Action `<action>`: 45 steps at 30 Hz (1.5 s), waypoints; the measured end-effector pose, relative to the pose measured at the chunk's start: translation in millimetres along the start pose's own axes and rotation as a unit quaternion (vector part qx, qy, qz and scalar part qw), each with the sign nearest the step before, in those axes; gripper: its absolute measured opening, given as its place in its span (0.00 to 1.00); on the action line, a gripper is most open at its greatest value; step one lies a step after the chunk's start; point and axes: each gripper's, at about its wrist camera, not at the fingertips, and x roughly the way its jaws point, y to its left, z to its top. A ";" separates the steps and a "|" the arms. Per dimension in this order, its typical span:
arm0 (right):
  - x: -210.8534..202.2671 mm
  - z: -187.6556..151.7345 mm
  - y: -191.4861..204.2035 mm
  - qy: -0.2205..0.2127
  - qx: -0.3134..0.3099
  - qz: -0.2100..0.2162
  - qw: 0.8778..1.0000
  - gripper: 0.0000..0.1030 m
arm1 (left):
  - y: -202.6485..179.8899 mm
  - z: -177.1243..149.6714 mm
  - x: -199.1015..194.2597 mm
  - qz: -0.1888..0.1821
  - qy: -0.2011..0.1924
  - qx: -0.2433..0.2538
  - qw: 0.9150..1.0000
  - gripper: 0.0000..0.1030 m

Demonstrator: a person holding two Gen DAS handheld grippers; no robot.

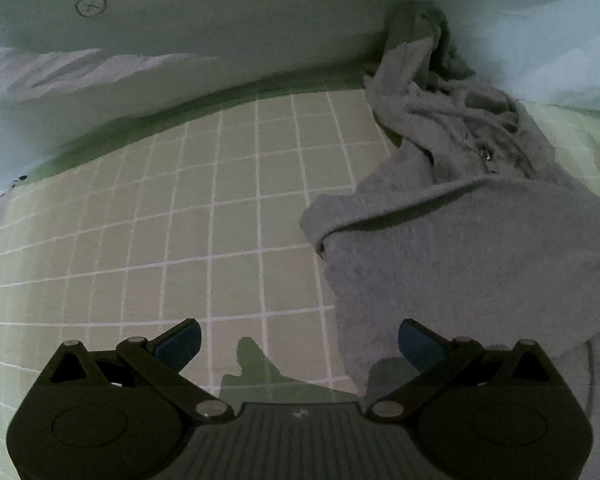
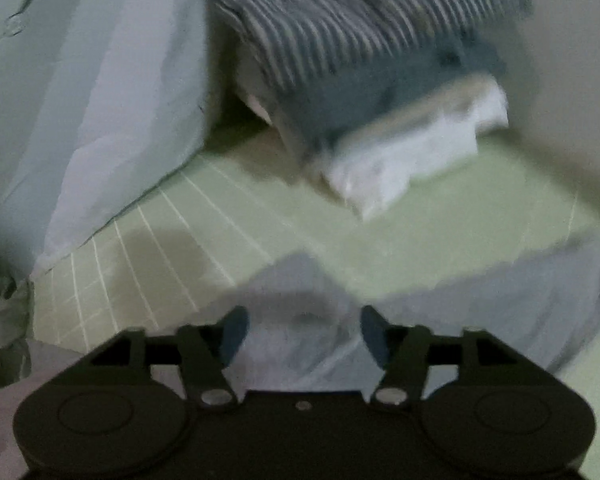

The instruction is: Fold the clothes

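A grey zip hoodie (image 1: 472, 248) lies crumpled on the green checked bed sheet (image 1: 204, 208), filling the right half of the left wrist view, its zipper and drawstrings bunched at the upper part. My left gripper (image 1: 299, 344) is open and empty, just above the sheet at the hoodie's left edge. In the right wrist view, which is blurred, my right gripper (image 2: 304, 334) is open with its fingers either side of a grey fold of the hoodie (image 2: 300, 320), not closed on it.
A pale green quilt (image 1: 180, 40) with carrot prints lies bunched along the far side. In the right wrist view a stack of folded clothes (image 2: 364, 92), striped on top and white below, sits on the sheet (image 2: 260, 208) beyond the gripper.
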 end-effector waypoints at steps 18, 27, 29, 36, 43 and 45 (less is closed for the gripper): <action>30.3 -7.1 -5.9 0.007 0.044 -0.039 0.998 0.38 | 18.8 62.4 30.9 -0.119 -0.025 -0.078 0.990 0.27; 26.8 -0.8 -13.9 0.004 0.029 -0.041 0.999 0.08 | 58.9 96.9 23.0 -0.096 -0.069 -0.146 0.982 0.10; 20.8 -0.8 -9.5 -0.003 0.018 -0.043 0.999 0.08 | 61.2 100.0 18.8 -0.088 -0.057 -0.131 0.986 0.12; -20.5 -2.0 26.0 -0.043 -0.041 -0.027 0.998 0.07 | 39.5 58.4 0.0 -0.046 -0.019 -0.065 0.997 0.39; -71.4 -25.0 94.1 -0.052 -0.144 0.056 0.987 0.07 | 29.7 7.7 -23.9 -0.027 -0.010 -0.044 0.999 0.54; -86.1 -38.8 117.3 -0.052 -0.168 0.090 0.980 0.07 | 32.0 -2.9 -29.8 -0.030 -0.011 -0.053 0.998 0.59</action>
